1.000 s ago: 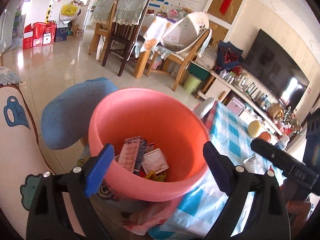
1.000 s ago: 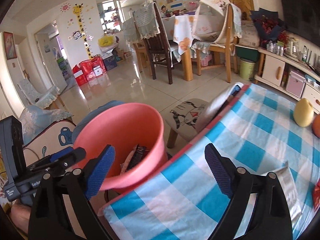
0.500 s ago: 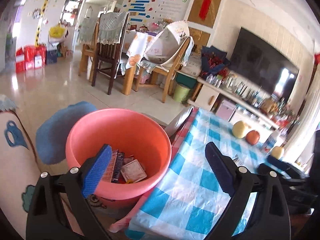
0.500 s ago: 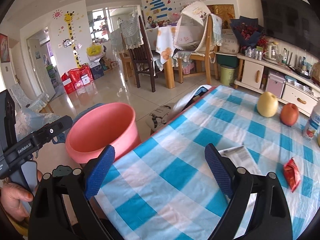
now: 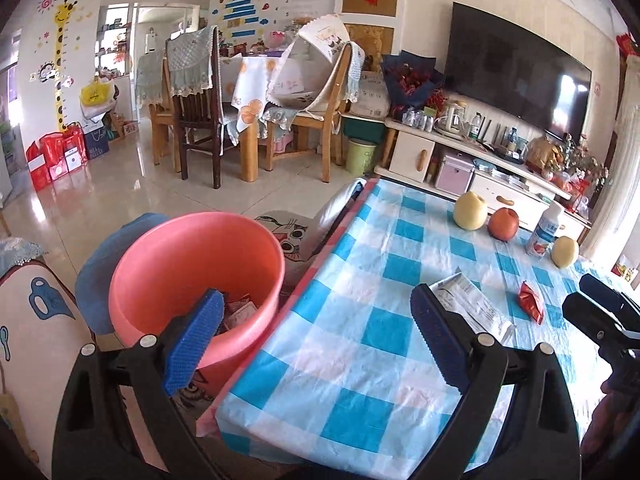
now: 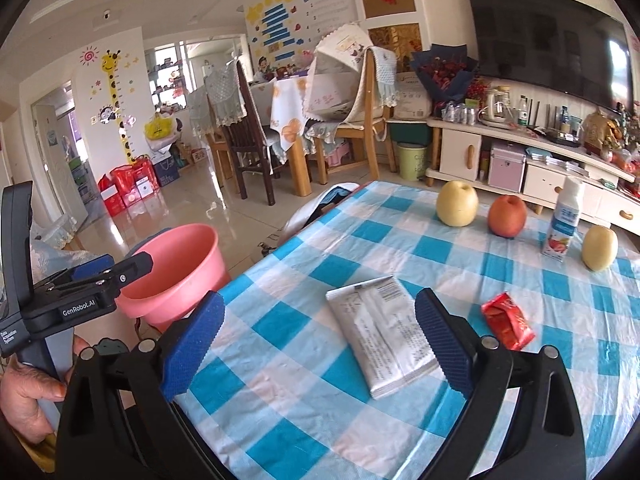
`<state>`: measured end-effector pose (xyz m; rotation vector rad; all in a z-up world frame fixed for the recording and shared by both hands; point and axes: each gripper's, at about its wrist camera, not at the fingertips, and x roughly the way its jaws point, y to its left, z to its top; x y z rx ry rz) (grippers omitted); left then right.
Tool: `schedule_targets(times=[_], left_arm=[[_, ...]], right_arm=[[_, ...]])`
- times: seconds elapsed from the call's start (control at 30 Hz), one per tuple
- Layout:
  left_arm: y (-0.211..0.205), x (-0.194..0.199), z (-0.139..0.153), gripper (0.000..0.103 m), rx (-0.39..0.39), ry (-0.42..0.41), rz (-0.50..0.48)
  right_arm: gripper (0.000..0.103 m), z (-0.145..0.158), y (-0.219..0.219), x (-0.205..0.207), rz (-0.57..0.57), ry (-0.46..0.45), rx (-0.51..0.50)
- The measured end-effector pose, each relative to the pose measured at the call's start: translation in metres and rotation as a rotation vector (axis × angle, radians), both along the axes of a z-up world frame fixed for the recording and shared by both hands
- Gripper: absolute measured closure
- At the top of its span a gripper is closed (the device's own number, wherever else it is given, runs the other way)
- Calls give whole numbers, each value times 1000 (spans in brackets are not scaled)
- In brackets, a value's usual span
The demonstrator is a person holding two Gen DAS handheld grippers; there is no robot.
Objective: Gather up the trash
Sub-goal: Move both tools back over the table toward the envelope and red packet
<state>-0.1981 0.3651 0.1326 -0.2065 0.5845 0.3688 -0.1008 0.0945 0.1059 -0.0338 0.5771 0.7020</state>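
Blue ribbed pads tip the right gripper (image 6: 318,340), whose jaws have just been opening wider and now stand about as far apart as they go, with nothing pressed between them; the white flat packet (image 6: 382,338) lies on the tablecloth in the gap ahead of them, its near end beside the right-hand pad. The packet looks like thin, crinkly film: light, limp and probably slippery, so a pinch across its narrow width, near the closer short end, seems the safest hold (a grip flat from above would likely just slide off). Just beyond it to the right sits a crumpled red wrapper (image 6: 507,320), also light and soft, which should crush easily between the pads wherever it is taken. Further back on the checked table (image 6: 280,364) stand fruit and a small bottle (image 6: 563,220), which I judge are not trash. The left gripper (image 5: 316,344) is likewise spread wide and empty, hovering over the table's near corner. To its left the pink bucket (image 5: 160,264) sits off the table edge, already holding some wrappers, well apart from the two pieces left on the cloth.
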Motion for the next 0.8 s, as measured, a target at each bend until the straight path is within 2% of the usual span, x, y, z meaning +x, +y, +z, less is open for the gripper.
schedule_targets(times=[0.13, 0.33, 0.5, 0.8], left_arm=[[-15, 2, 5, 8, -2, 3, -26], [-37, 7, 5, 8, -54, 30, -60], [-60, 13, 4, 8, -54, 44, -80], [-98, 28, -3, 8, -69, 91, -129]], right_arm=[[7, 4, -18, -2, -21, -20, 24], [7, 11, -43, -3, -58, -56, 40], [7, 13, -65, 2, -87, -67, 69], [7, 10, -106, 12, -174, -105, 47]])
